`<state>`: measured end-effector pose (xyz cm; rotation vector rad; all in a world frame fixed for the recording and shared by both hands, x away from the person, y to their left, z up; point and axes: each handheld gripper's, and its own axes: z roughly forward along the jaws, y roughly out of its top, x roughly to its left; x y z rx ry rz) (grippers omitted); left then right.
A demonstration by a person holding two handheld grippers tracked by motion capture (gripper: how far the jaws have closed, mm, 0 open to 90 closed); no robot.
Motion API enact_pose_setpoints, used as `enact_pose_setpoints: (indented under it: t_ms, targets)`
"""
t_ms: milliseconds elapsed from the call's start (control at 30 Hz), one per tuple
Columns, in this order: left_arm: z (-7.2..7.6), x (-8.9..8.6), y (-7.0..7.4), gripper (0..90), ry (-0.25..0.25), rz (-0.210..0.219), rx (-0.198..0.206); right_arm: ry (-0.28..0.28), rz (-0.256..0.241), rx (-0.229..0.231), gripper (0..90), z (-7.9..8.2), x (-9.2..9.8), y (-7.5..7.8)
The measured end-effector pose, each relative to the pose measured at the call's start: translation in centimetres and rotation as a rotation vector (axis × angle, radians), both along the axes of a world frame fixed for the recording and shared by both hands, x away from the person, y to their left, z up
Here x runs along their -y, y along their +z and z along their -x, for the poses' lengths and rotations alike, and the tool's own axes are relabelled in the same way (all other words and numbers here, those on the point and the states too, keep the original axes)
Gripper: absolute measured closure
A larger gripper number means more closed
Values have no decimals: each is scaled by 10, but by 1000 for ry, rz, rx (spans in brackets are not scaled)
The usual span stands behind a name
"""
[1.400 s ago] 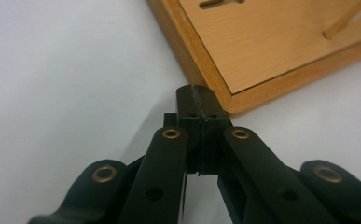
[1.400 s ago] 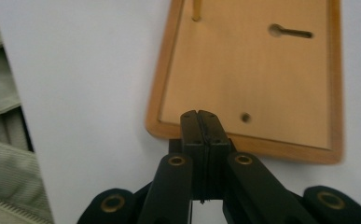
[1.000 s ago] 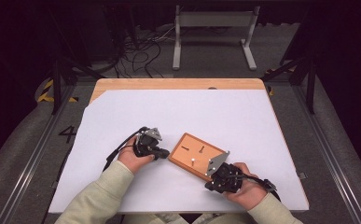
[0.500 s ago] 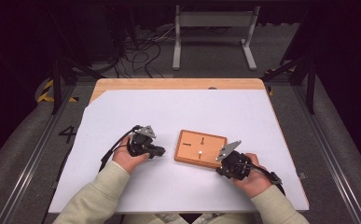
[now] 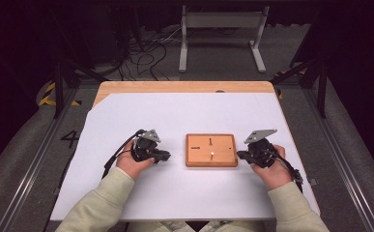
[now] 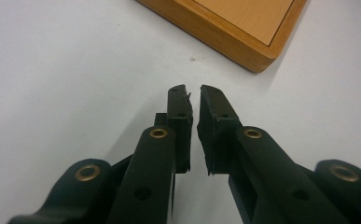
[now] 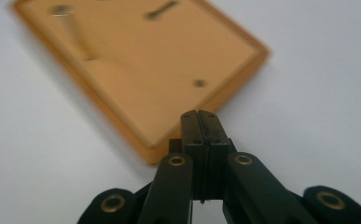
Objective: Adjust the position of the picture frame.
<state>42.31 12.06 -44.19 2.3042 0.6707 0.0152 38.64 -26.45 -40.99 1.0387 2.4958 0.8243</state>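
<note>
— Position of the board?

— Wooden board point(image 5: 211, 150) lies flat on the white sheet point(image 5: 189, 111) covering the tabletop point(image 5: 184, 87), near the person's edge and roughly centred between the two hands. It is square to the table edges. Raised rim, recessed panel; two dark slots and a small pale spot show on the panel from the high view.

— Left tongs?

— Left tongs point(image 6: 194, 95) sit just left of the board, apart from it, pointing toward it. In the left gripper view the jaws stand a narrow slit apart, nothing between them, only white sheet beneath. A corner of the board shows at the top of that view. Left hand point(image 5: 134, 162) wraps the body; cable loops off toward the left.

— Right tongs?

— Right tongs point(image 7: 201, 116) are at the board's right edge, tips pointing at it. Right gripper view: jaws pressed together, gripping nothing, tips over a corner of the board; I cannot tell whether they touch the wood. Right hand point(image 5: 270, 169) holds it; grey plate on top.

— Sleeves?

— Pale, both forearms entering from the bottom.
</note>
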Motion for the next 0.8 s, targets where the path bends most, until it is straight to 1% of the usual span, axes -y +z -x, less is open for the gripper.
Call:
enact_pose_setpoints:
  t_ms: [33, 67, 100, 133, 200, 233, 300, 333, 400, 433, 467, 500, 533, 567, 600, 667, 733, 767, 800]
  targets:
    - [0, -1, 0, 820, 6, 2, 2, -29, 7, 0, 900, -6, 3, -3]
    - [0, -2, 0, 819, 15, 3, 7, -52, 14, -10, 900, -12, 3, -7]
    - [0, -3, 1, 816, 26, 9, 8, -69, 33, -19, 900, -19, 2, -13]
    - [0, -4, 1, 815, 32, 14, 8, -73, 56, -30, 900, -24, -1, -19]
    - [0, -6, 1, 815, 43, 20, 6, -69, 74, -45, 900, -29, -6, -24]
    - [0, -7, 1, 815, 44, 20, 12, -71, 93, -36, 900, -30, -8, -24]
    - [-1, -8, 2, 815, 50, 22, 14, -68, 99, -36, 900, -31, -10, -23]
    - [-1, -9, 2, 816, 54, 23, 12, -58, 88, -37, 900, -32, -15, -24]
    - [-1, -11, 2, 815, 63, 25, 19, -43, 93, -31, 900, -33, -23, -24]
    - [-1, -11, 2, 816, 63, 25, 19, -43, 93, -31, 900, -33, -23, -24]
    - [-1, -12, 3, 816, 66, 24, 22, -34, 96, -28, 900, -34, -27, -25]
    - [-1, -14, 4, 815, 77, 34, 23, -11, 98, -24, 900, -35, -39, -25]
    - [-1, -15, 4, 815, 87, 40, 20, -1, 97, -24, 900, -34, -44, -25]
    - [-1, -15, 4, 815, 87, 40, 20, -1, 97, -24, 900, -34, -44, -25]
    - [-2, -17, 5, 815, 87, 37, 25, 11, 95, -21, 900, -34, -49, -26]
    - [-2, -19, 6, 815, 96, 45, 28, 31, 94, -12, 900, -34, -57, -26]
    - [-1, -23, 8, 814, 105, 54, 30, 40, 94, -4, 900, -33, -57, -25]
    - [-1, -25, 9, 812, 103, 55, 39, 51, 76, 3, 900, -32, -55, -22]
    - [-1, -25, 9, 810, 103, 55, 39, 51, 76, 3, 900, -32, -55, -22]
